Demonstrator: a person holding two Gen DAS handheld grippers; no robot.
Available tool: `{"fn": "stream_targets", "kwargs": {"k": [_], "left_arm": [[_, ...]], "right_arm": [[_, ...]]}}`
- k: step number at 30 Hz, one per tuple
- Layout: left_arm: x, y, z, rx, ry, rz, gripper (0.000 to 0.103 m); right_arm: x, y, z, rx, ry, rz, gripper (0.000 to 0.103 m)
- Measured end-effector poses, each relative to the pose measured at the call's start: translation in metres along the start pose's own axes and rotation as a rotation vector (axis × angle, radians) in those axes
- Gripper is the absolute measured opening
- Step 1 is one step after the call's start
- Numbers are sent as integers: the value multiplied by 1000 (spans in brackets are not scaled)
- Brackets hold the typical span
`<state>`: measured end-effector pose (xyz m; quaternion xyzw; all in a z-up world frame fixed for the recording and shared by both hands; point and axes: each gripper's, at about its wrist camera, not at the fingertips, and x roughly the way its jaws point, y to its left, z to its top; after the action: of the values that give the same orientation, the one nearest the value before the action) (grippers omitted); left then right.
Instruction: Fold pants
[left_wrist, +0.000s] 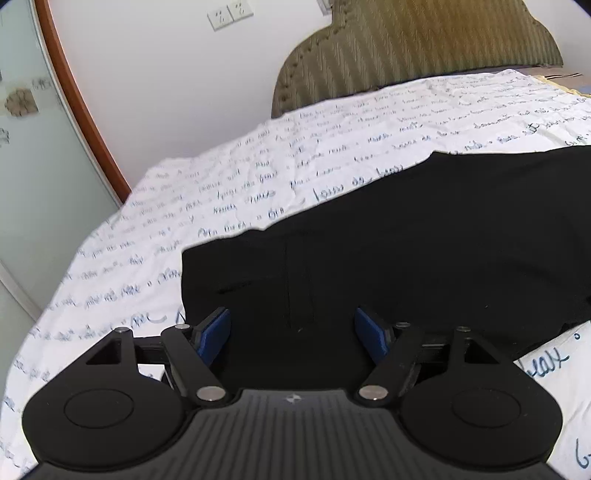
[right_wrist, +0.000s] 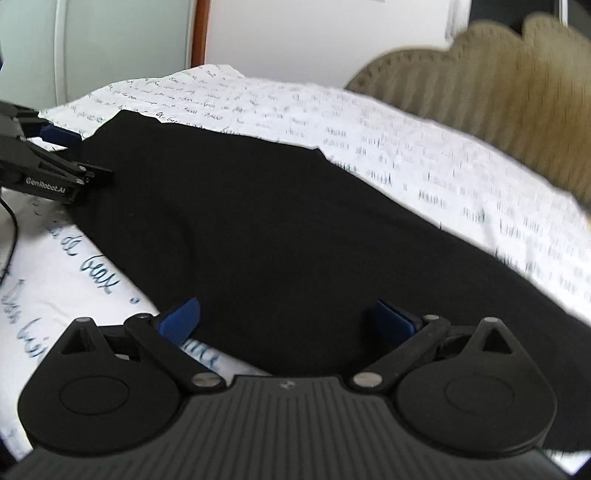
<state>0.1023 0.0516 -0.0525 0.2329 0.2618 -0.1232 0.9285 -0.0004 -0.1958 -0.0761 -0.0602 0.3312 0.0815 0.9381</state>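
Black pants lie flat on a white bedsheet with blue script. My left gripper is open, its blue pads spread wide just above the pants' near end, by the seam. In the right wrist view the pants stretch from far left to near right. My right gripper is open over the pants' near edge, with its left pad over the sheet. The left gripper also shows in the right wrist view at the pants' far left end.
An olive padded headboard stands behind the bed and also shows in the right wrist view. A white wall with sockets and a wood-framed frosted glass door are on the left. A black cable hangs at far left.
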Motion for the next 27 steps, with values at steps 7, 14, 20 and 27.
{"fn": "stream_targets", "kwargs": {"k": [7,14,20,27], "left_arm": [[-15,-47,35,30,-79,-173,74],[-20,-135,70,116,-125,-373,74],[-9,-208,95,134,-105,-508,74],[4,-253,92,155,-99,-503,74]], "right_arm": [[-51,-56,-33,170,-120,-209,103],[-85,-153,-84,508,-89,-305,103],[-97,-204,-68,448,-107,-464,79],[-52,-296,-75,523,46,-468,28]]}}
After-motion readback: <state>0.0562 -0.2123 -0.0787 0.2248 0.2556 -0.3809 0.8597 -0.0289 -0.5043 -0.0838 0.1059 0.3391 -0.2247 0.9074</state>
